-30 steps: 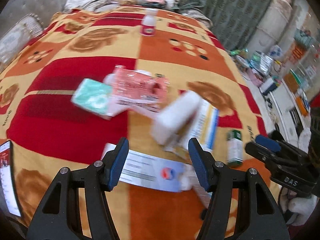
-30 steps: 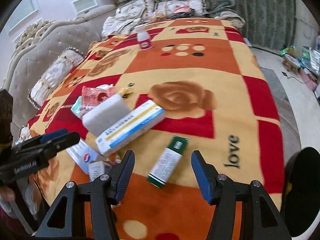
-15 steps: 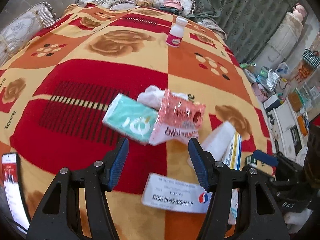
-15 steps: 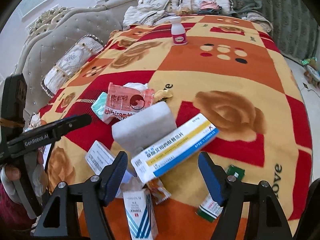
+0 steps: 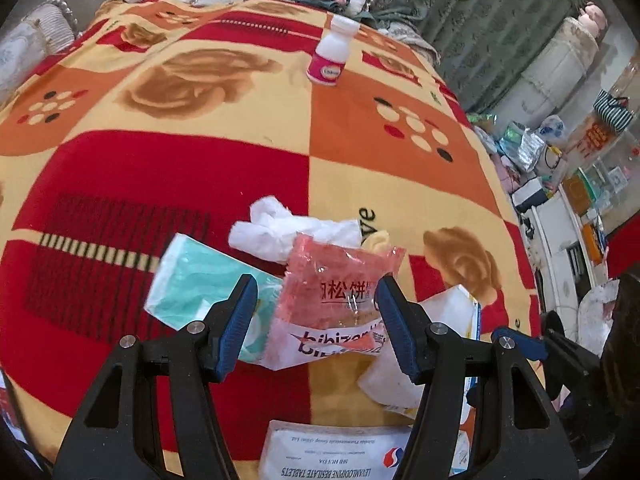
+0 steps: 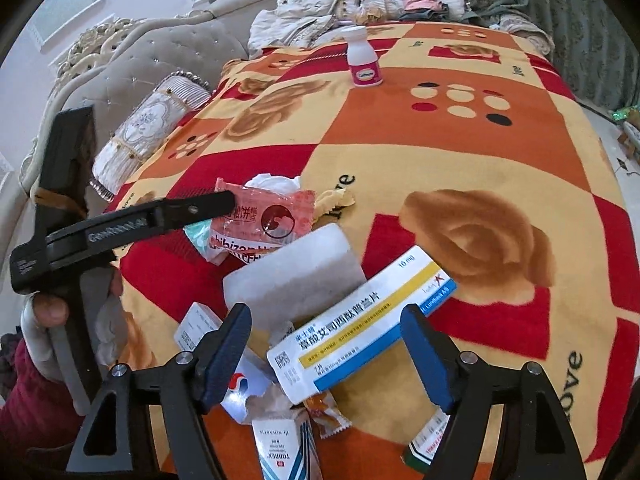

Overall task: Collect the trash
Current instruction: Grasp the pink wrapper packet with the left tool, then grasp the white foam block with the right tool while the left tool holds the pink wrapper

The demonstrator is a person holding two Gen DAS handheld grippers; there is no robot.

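Trash is strewn across the patterned red, orange and cream blanket (image 5: 168, 168) on the bed. In the left wrist view, a crinkled pink plastic snack wrapper (image 5: 336, 300) is framed by the left tongs (image 5: 314, 324), which stand open without touching it; its long axis runs away from the camera, the printed end nearest. A teal tissue packet (image 5: 192, 280) lies touching the wrapper's left edge and a crumpled white tissue (image 5: 280, 228) just behind it, so either could be dragged along if the tongs are closed carelessly.

In the right wrist view, the right tongs (image 6: 326, 354) are seen opening, nothing gripped, over a long white medicine box with yellow and blue stripes (image 6: 360, 328). The box lies diagonally, propped on a white foam block (image 6: 292, 276) near the wrapper; being tilted, it could slip from a shallow pinch.
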